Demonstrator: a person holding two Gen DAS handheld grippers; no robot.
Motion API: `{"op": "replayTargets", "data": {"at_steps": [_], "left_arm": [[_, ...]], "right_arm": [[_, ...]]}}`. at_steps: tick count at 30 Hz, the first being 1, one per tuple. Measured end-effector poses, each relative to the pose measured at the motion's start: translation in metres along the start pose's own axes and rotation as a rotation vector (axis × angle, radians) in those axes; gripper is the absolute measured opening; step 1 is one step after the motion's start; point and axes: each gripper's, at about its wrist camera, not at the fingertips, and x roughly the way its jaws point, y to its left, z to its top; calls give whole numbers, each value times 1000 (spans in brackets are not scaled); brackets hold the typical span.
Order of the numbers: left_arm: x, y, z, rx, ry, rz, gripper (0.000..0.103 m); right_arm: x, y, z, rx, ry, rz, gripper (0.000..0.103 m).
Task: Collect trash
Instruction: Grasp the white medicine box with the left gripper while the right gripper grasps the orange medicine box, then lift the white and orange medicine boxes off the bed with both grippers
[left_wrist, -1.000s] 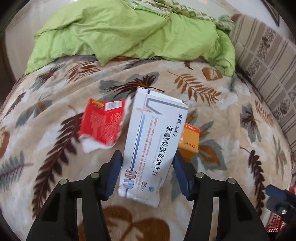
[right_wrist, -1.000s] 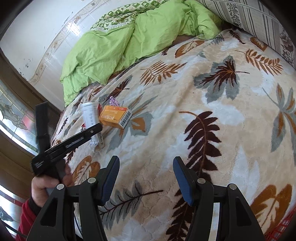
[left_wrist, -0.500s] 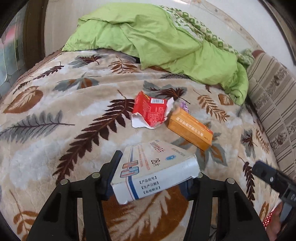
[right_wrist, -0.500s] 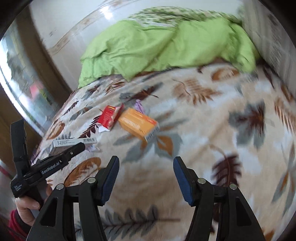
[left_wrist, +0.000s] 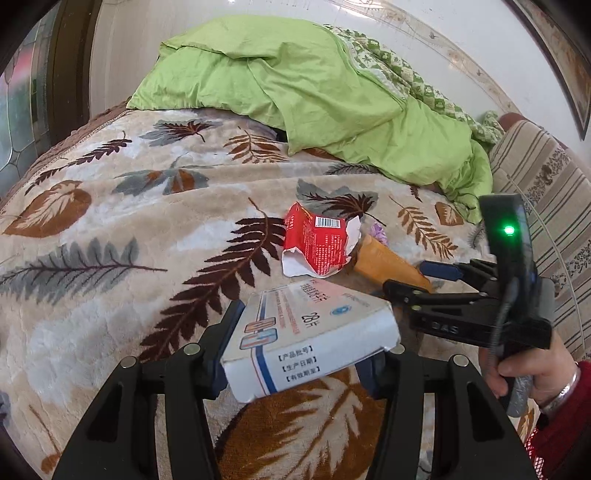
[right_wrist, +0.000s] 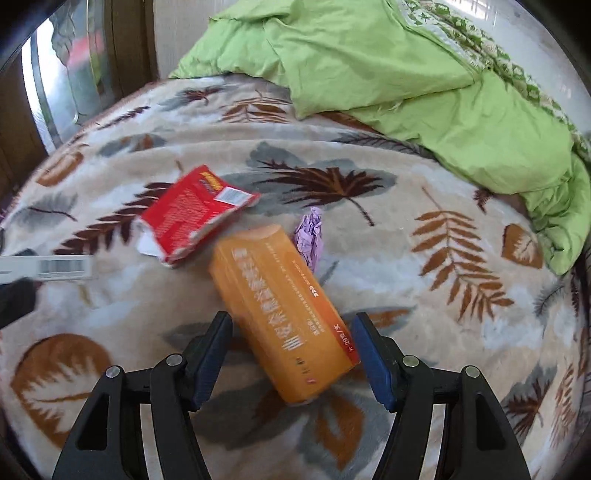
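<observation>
**Right tongs swing over the orange box while the left carry the white one**

A second ago the right tongs (right_wrist: 291, 354) looked out over bare leaf-print blanket (right_wrist: 424, 266), with the orange box (right_wrist: 280, 314) small and far off to the left. Now they straddle that box: it lies slantwise on the bed between the two blue pads, the jaws stand apart, and they have just been opening wider. The right pad sits just beside the box's near corner; whether it touches cannot be told, and the left pad is clear of it.

The left tongs (left_wrist: 299, 354) are clamped on the white medicine box (left_wrist: 310, 332). A second ago that box stood lengthwise away from the camera, over the orange one; now it lies crosswise with its printed end panel facing the lens, lifted clear of the blanket. The torn red packet (left_wrist: 317, 243) rests on the blanket beyond it, where it was, touching the orange box's far end.

In the left view the right tongs and the person's hand (left_wrist: 524, 369) cover most of the orange box. A crumpled purple scrap (right_wrist: 310, 236) peeps from behind the box. The right view is motion-blurred, so the box's print is unreadable, and the white box shows only as a barcoded sliver at the left edge. A green quilt (left_wrist: 332, 92) is heaped at the far side.
</observation>
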Motion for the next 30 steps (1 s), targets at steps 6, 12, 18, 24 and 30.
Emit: {"op": "replayTargets", "data": {"at_steps": [6, 12, 18, 24, 30], "left_arm": [[-3, -13, -2, 50, -10, -5, 53], [-7, -17, -3, 62, -24, -12, 53], [-8, -13, -2, 38, -17, -14, 53], [-13, -15, -3, 42, -11, -23, 53], [-24, -18, -2, 48, -24, -27, 53]], "right_arm": [[-13, 4, -9, 95, -17, 47, 53], [-32, 18, -26, 137, -15, 106, 53], [-28, 23, -30, 149, -17, 80, 54], [-14, 27, -39, 184, 4, 78, 54], [-47, 25, -49, 210, -57, 22, 50]]}}
